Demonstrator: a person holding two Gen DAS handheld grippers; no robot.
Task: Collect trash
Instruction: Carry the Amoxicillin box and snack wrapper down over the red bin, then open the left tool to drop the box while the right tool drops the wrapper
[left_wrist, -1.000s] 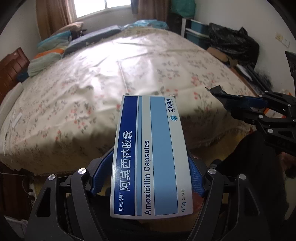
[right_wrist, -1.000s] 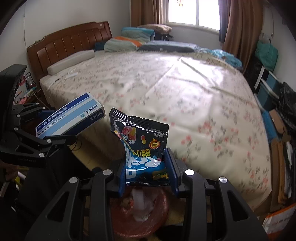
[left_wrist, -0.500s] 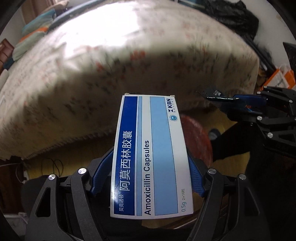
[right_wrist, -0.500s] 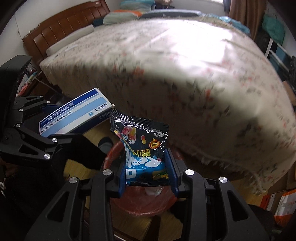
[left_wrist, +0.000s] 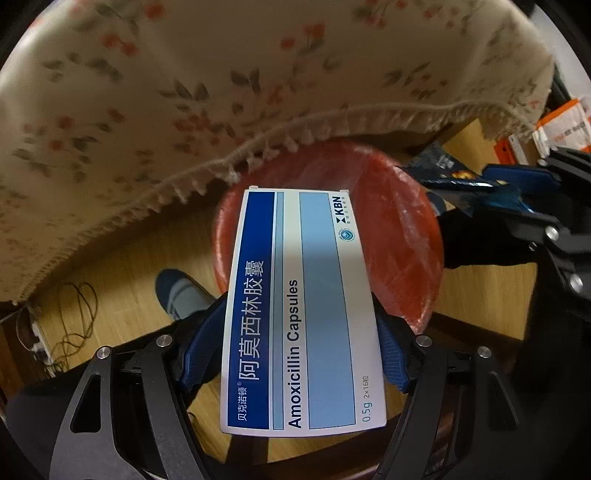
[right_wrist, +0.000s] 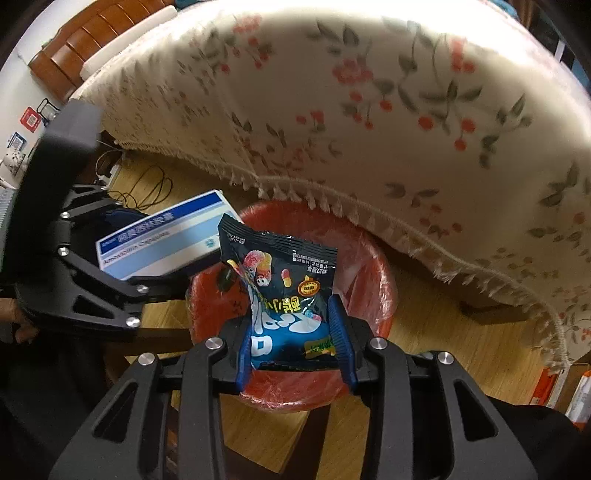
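Note:
My left gripper (left_wrist: 295, 343) is shut on a white and blue Amoxicillin capsule box (left_wrist: 299, 306), held over the near rim of a red bin (left_wrist: 399, 229) lined with clear plastic. My right gripper (right_wrist: 293, 336) is shut on a dark candy wrapper (right_wrist: 284, 291), held above the same red bin (right_wrist: 365, 258). The box (right_wrist: 162, 236) and left gripper (right_wrist: 110, 280) show at the left in the right wrist view. The wrapper (left_wrist: 439, 173) and right gripper (left_wrist: 517, 192) show at the right in the left wrist view.
The bin stands on a wooden floor (left_wrist: 122, 266) by the bed's edge, under a fringed floral bedspread (right_wrist: 369, 110). A shoe (left_wrist: 177, 291) is left of the bin. Cables and a power strip (left_wrist: 48, 332) lie at the left. Cardboard boxes (right_wrist: 569, 384) sit at the right.
Both grippers have tilted down and moved from over the bed toward the floor. The red bin is now directly below both held items. Both grips are unchanged.

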